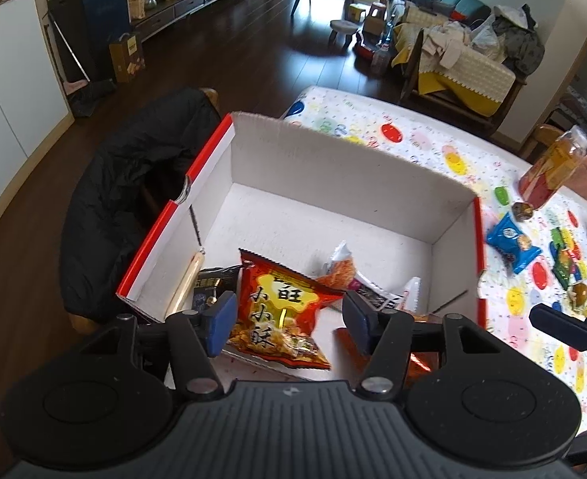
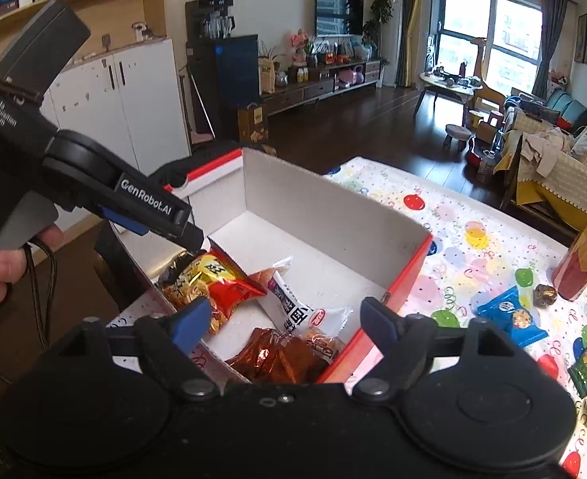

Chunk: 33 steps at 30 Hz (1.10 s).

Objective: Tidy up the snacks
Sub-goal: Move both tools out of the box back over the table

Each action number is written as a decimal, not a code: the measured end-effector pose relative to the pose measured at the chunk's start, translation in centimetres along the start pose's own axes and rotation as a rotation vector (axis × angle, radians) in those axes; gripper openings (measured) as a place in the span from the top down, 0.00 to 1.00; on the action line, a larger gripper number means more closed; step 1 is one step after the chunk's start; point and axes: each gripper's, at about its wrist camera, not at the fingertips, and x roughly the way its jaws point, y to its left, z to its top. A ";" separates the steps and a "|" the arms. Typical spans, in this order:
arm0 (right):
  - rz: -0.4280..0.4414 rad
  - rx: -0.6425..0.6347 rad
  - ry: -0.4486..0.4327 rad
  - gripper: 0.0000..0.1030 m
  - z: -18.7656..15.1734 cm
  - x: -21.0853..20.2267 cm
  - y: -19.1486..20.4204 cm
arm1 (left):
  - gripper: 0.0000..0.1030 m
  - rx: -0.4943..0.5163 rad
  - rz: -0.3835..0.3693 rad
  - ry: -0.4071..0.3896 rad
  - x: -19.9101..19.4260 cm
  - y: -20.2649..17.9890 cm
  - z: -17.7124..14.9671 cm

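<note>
Balloon-print bench (image 1: 433,135), white box (image 1: 333,167) with red rim.
Red snack bag (image 1: 281,311) inside, crinkled; left claw (image 1: 289,319) and right claw (image 2: 289,319) spread apart, empty; lower packets partly hidden.

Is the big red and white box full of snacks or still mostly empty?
Mostly empty. The box holds only a few packets near one end, like the red snack bag, and much of its white floor is bare.

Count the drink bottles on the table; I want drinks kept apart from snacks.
1: the bottle stands near the table's far right edge, beyond the blue packet. Others could sit outside both views.
</note>
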 end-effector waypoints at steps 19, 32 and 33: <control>-0.092 0.158 -0.128 0.01 -3.2 -9.4 -6.2 | 0.17 0.080 -0.184 -0.095 -5.6 -7.7 -1.7; -0.200 0.265 -0.160 0.00 -8.1 -15.4 -13.1 | 0.01 0.111 -0.329 -0.089 -5.6 -16.6 -3.1; -0.214 0.272 -0.161 0.00 -8.6 -15.9 -13.8 | 0.01 0.123 -0.329 -0.088 -5.5 -17.4 -3.3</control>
